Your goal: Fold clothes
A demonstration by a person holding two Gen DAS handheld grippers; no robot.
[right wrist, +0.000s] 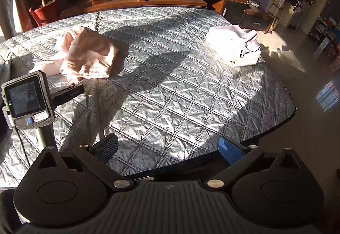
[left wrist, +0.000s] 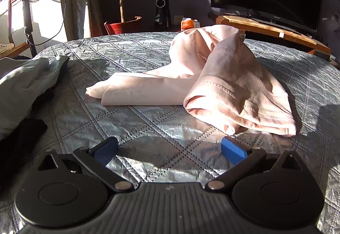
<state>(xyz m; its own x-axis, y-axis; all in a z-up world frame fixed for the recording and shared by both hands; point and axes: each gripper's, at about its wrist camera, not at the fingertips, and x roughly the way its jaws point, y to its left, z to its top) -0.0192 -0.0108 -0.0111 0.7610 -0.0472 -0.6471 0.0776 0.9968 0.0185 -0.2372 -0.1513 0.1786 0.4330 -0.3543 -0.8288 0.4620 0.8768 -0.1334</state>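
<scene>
1. The pink garment [left wrist: 212,78] lies crumpled on the quilted bed [left wrist: 131,119], just ahead of the left tongs [left wrist: 170,149]. In the right wrist view it sits far to the left.
2. Both tongs are spread wide and hold nothing; the right tongs [right wrist: 170,149] hover over bare quilt near the bed's edge.
3. The cloth looks thin, soft and light. It will likely sag and slide on itself, so it probably wants two holds.
4. Good holds seem to be the stitched hem on the bunched near-right part and the flat folded end at the left.
5. Its long axis runs left to right, the flat end pointing left, the heaped part rising at the right.
6. A folded pale stack [right wrist: 235,47] rests well apart.
</scene>
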